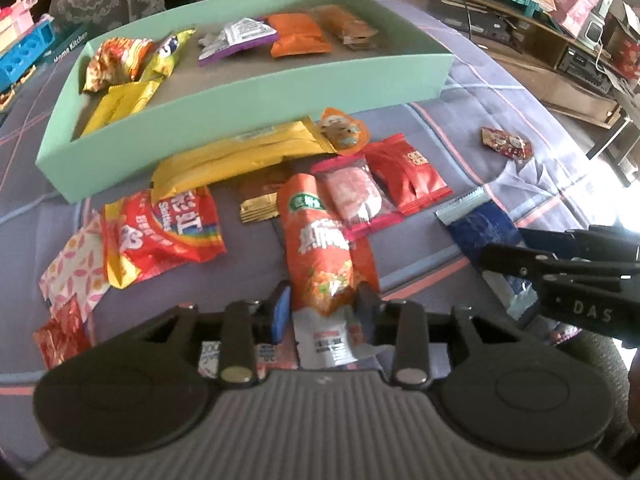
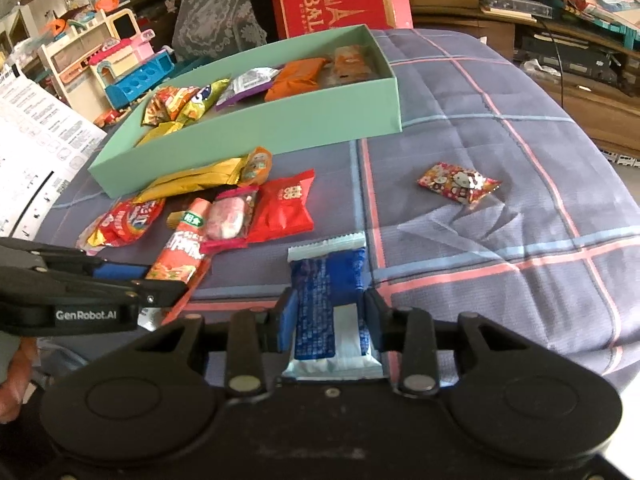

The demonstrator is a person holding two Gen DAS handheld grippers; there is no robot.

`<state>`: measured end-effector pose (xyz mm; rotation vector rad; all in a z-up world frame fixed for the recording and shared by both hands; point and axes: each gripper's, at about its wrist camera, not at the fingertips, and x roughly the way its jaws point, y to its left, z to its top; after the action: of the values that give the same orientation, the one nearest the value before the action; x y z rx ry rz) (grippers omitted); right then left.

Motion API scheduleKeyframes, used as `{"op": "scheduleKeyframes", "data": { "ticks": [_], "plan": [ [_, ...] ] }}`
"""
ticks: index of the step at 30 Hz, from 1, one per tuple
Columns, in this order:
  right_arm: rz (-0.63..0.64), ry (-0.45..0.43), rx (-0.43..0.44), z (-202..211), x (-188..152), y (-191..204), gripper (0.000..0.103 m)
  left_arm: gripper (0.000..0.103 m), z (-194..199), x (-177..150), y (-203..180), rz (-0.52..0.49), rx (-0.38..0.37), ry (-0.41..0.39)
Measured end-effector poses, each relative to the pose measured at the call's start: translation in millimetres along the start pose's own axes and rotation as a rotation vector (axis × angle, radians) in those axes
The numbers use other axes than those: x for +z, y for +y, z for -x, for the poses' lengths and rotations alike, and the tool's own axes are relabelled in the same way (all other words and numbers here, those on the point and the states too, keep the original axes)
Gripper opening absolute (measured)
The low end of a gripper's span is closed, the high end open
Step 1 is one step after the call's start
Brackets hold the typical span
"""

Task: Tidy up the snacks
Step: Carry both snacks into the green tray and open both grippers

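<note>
I have both tools closed on packets. My left tool [image 1: 322, 312] pinches the near end of the long orange snack packet [image 1: 320, 248], most of which lies on the plaid bed cover [image 2: 500, 152]. My right tool [image 2: 330, 320] grips the blue packet [image 2: 324, 284] by its near end. The green box [image 1: 240, 92] sits at the far left, partly filled. I judge the risks as these: each grip is on a slippery end, so a packet could slide out on lifting; the orange one may drag the pink packet [image 1: 352, 196] beside it; both tools stand close and could collide.
</note>
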<state>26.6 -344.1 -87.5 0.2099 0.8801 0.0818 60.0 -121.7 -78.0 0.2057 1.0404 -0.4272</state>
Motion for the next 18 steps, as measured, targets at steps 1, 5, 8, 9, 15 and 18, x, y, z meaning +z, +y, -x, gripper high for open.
{"op": "scheduleKeyframes", "data": {
  "ticks": [1,5,8,9,15,18],
  "plan": [
    [0.005,0.002,-0.006,-1,0,2,0.035,0.041,-1,1,-3,-0.011,0.005,0.0],
    [0.01,0.012,-0.014,-2,2,2,0.036,0.044,-9,8,-14,-0.051,0.006,-0.014],
    [0.013,0.02,-0.021,-1,2,2,0.036,0.016,-8,8,-20,-0.079,-0.037,-0.023],
    [0.018,0.022,-0.026,-1,3,3,0.035,0.011,-6,7,-22,-0.088,-0.038,-0.03],
    [0.013,0.049,0.003,-3,8,3,0.035,0.01,12,0,-12,-0.061,-0.062,-0.048],
    [-0.033,0.054,0.035,-1,12,-1,0.035,0.01,27,0,0,-0.021,-0.085,-0.078]
  ]
}}
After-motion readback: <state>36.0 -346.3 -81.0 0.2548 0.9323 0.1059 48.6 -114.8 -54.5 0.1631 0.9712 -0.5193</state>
